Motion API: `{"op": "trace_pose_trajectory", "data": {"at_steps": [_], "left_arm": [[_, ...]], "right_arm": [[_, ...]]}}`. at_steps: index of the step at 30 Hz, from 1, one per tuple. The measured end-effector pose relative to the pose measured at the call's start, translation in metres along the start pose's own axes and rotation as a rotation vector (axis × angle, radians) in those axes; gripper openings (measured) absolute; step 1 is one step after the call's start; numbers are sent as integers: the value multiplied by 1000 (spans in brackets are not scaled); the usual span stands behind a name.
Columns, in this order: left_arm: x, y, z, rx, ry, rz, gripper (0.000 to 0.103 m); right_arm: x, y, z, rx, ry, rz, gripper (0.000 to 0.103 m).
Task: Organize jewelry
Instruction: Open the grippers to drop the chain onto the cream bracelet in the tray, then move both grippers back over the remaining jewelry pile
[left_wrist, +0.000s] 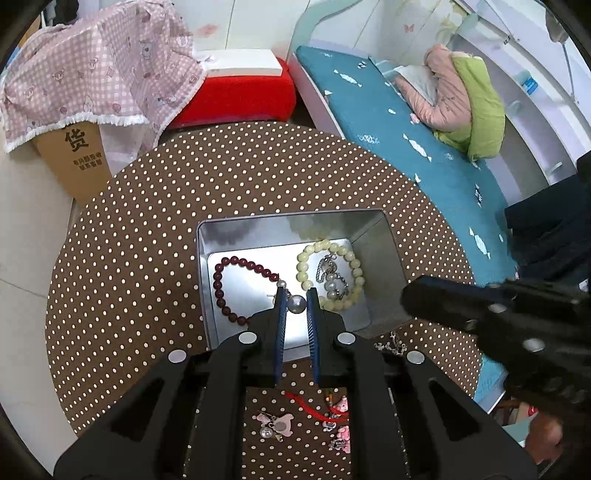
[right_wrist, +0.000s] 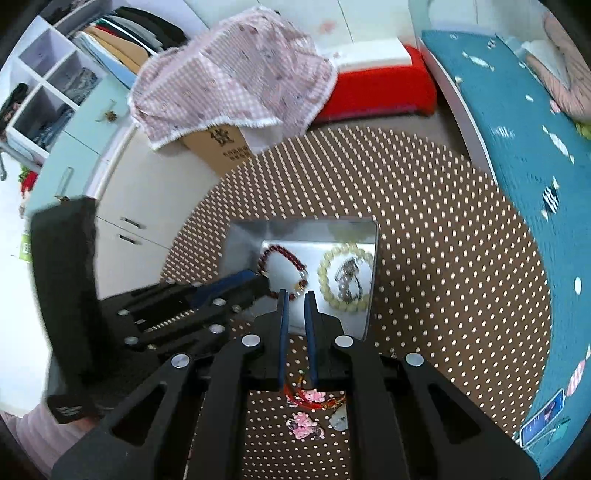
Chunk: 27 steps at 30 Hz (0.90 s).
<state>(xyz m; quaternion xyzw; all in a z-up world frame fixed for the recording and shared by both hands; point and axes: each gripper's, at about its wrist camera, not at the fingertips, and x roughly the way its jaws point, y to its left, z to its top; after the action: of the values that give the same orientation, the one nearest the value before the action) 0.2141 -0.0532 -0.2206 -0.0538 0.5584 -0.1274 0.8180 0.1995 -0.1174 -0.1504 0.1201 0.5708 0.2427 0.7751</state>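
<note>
A shiny metal tin (left_wrist: 291, 229) sits on a round brown table (left_wrist: 147, 221) with white dots. Two bead bracelets lie inside the tin. One dark red bracelet (left_wrist: 236, 284) is on the tin's left side. One pale yellow bracelet (left_wrist: 328, 273) is on its right side, and a silver chain (left_wrist: 330, 275) rests in the middle of that yellow ring.

The left gripper (left_wrist: 296, 295) reaches into the tin. Its two blue fingers (left_wrist: 280, 317) are a little apart, and one gray pearl (left_wrist: 296, 303) sits between them. I cannot tell if they are squeezing it.

The right gripper (right_wrist: 296, 295) hangs over the near edge of the tin, fingers a little apart and holding nothing.

In front of the tin, on the table, lie pink bear charms (right_wrist: 304, 430) with a red cord (right_wrist: 295, 398).
</note>
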Motion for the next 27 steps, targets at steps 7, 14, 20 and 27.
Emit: {"op": "trace_pose_trajectory", "data": {"at_steps": [7, 14, 20, 27], "left_arm": [[-9, 8, -10, -32, -2, 2, 33], [-31, 17, -32, -37, -19, -9, 33], [-39, 26, -74, -65, 26, -9, 33], [-28, 25, -119, -81, 100, -8, 33]], "right_arm": [[-2, -6, -3, 18, 3, -53, 43], [-10, -7, -15, 26, 4, -65, 43], [-9, 0, -38, 1, 22, -83, 44], [9, 13, -70, -44, 88, -96, 44]]}}
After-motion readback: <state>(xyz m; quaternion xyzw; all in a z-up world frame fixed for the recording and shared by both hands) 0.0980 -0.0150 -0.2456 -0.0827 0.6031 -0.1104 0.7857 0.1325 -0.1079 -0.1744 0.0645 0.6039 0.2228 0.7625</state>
